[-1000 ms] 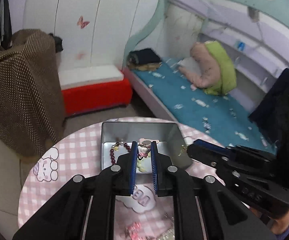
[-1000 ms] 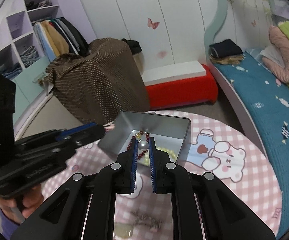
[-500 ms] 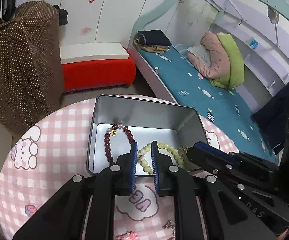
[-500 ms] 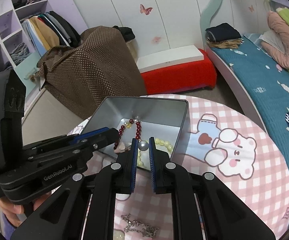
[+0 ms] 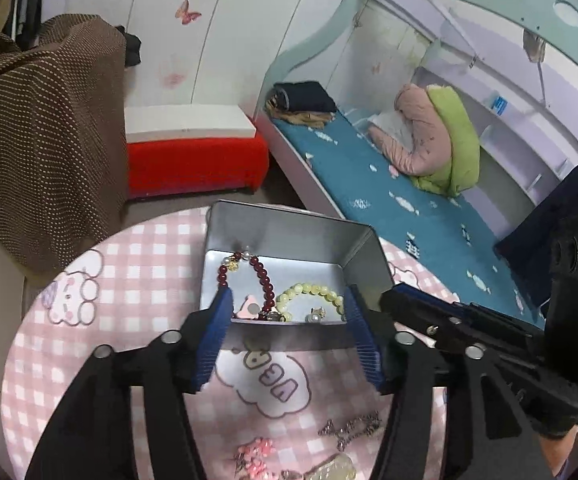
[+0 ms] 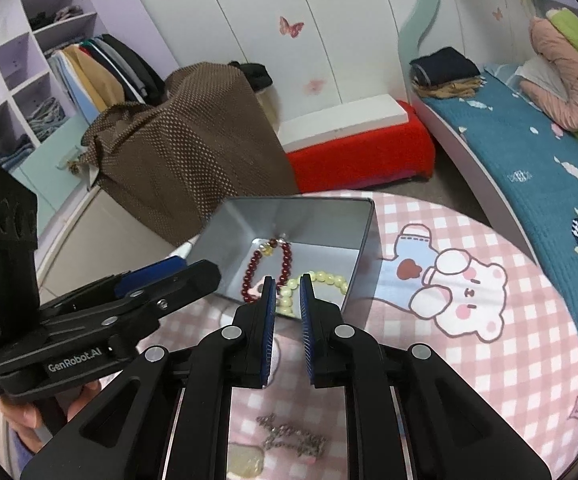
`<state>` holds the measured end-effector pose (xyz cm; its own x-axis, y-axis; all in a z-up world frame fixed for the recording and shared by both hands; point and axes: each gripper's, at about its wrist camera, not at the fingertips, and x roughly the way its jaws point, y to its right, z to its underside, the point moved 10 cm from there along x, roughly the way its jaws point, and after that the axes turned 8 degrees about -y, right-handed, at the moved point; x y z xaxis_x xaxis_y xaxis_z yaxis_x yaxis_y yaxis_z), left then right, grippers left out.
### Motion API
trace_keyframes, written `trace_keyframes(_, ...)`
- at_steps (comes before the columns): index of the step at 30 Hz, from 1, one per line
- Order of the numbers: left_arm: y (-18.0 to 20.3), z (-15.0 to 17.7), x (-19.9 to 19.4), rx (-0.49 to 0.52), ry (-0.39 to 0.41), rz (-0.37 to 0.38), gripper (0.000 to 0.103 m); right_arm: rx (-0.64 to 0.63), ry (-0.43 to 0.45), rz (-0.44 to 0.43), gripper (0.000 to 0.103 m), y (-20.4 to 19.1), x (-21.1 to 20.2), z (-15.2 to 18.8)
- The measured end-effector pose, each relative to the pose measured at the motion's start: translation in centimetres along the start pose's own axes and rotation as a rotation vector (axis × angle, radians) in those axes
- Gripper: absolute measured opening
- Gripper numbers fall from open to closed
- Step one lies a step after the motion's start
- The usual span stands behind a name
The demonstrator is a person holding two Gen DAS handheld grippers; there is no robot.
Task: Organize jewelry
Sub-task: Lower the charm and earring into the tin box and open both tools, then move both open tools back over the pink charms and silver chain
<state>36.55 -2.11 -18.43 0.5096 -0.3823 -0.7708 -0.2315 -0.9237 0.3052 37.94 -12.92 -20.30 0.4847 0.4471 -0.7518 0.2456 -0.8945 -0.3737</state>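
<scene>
Brown dotted cloth (image 6: pixel 193 136) beside red bench (image 6: pixel 361 152); folded clothes (image 5: pixel 303 100), pink-green bedding (image 5: pixel 437 136) on bed.

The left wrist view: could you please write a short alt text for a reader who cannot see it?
An open left gripper hovers at the near wall of a silver tin box holding a dark red bead bracelet, a pale yellow bead bracelet and small charms. The tin stands on a pink checkered tablecloth; the right gripper reaches in from the right.

Left hand-held gripper (image 5: pixel 287 300) spread wide; right hand-held gripper (image 6: pixel 287 285) nearly closed.
</scene>
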Motion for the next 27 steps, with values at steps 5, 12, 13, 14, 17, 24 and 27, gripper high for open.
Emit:
trace_keyframes(5,-0.2,0.9,-3.9,0.01,0.072,-0.043,0.069,-0.032,0.041,0.005,0.015,-1.3,-3.2,0.7)
trace_keyframes(12,-0.8,3.3,-8.6,0.021,0.163,-0.157,0.077,-0.077,0.094,0.054,0.043,-2.2,-7.1,2.8)
trace_keyframes(13,-0.9,3.8,-9.2,0.024,0.171,-0.169,0.077,-0.082,0.101,0.066,0.044,-2.2,-7.6,3.4)
trace_keyframes(14,-1.0,4.1,-9.5,0.025,0.176,-0.181,0.077,-0.087,0.103,0.078,0.046,-2.2,-7.9,3.9)
trace_keyframes(17,-1.4,5.9,-10.3,0.038,0.191,-0.242,0.077,-0.092,0.106,0.103,0.047,-1.9,-8.7,5.6)
trace_keyframes(24,-2.1,9.7,-8.4,0.034,0.141,-0.293,0.077,-0.086,0.074,0.163,0.048,-0.3,-8.4,9.5)
trace_keyframes(27,-2.2,11.3,-7.1,0.035,0.105,-0.289,0.077,-0.071,0.048,0.183,0.048,0.8,-7.6,11.2)
